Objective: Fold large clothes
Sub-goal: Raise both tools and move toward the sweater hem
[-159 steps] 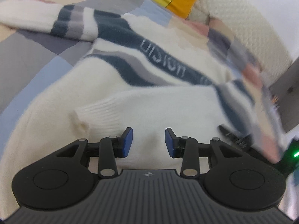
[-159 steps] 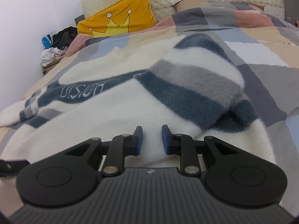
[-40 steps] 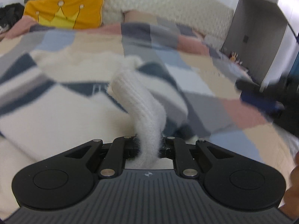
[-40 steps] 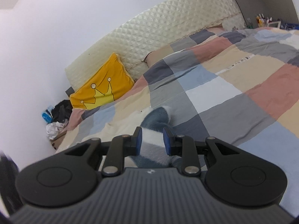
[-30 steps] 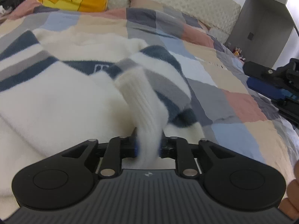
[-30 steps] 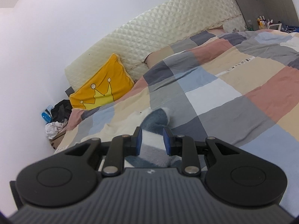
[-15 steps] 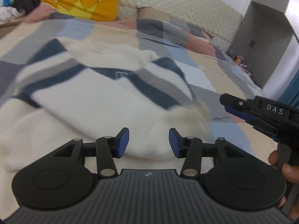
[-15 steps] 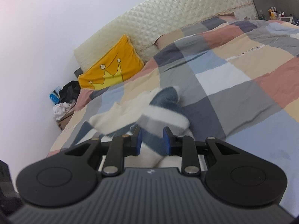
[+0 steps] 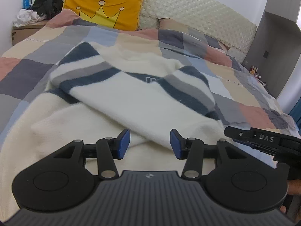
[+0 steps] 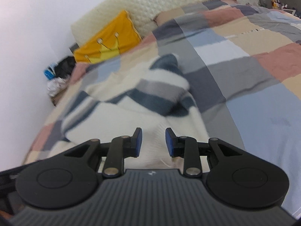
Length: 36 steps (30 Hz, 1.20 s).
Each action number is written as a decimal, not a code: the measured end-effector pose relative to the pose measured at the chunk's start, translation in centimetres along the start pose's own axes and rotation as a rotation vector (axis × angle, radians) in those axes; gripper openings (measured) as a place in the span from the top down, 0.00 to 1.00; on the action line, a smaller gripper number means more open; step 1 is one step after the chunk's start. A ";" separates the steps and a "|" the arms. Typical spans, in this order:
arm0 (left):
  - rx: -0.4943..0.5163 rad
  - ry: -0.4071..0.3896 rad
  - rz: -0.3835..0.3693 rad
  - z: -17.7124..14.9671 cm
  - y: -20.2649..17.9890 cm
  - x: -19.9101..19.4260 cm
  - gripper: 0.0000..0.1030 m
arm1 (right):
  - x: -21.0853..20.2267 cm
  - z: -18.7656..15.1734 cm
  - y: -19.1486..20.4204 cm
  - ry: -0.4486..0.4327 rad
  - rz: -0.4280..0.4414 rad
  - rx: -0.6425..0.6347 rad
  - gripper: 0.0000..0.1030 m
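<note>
A cream sweater [image 9: 139,101] with navy and grey stripes lies on the patchwork bed, both sleeves folded across its chest. My left gripper [image 9: 149,144] hovers open over the sweater's near part, nothing between its blue pads. The right gripper's black body [image 9: 263,141] shows at the right edge of the left wrist view, over the sweater's right side. In the right wrist view the sweater [image 10: 135,111] spreads ahead, blurred. My right gripper [image 10: 153,142] is opening just above the cream fabric, with the striped sleeve lying free beyond its pads.
The patchwork duvet [image 9: 250,111] covers the bed around the sweater. A yellow crown pillow [image 9: 105,13] leans on the quilted headboard [image 9: 197,15]. A nightstand with piled clothes [image 9: 33,17] stands at far left, a grey cabinet [image 9: 272,56] at right.
My left gripper let go of the ribbed sleeve cuff, opened and drew back. My right gripper sank toward the sweater and released the striped sleeve, which now lies folded across the chest.
</note>
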<state>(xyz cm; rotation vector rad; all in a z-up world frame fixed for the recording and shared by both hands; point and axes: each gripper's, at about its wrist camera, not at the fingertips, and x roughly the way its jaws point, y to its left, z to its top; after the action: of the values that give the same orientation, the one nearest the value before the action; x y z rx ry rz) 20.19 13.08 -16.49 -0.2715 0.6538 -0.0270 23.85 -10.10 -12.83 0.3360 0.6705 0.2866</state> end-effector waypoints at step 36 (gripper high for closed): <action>0.006 -0.020 0.103 3.9 5.1 -8.0 0.48 | -4.6 -2.8 -2.7 0.155 -0.132 0.201 0.56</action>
<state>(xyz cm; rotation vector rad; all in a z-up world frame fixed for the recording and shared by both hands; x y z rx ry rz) 15.88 19.79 -10.00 -0.2317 0.6474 0.0723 18.97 -13.59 -13.39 0.4624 0.8735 0.1200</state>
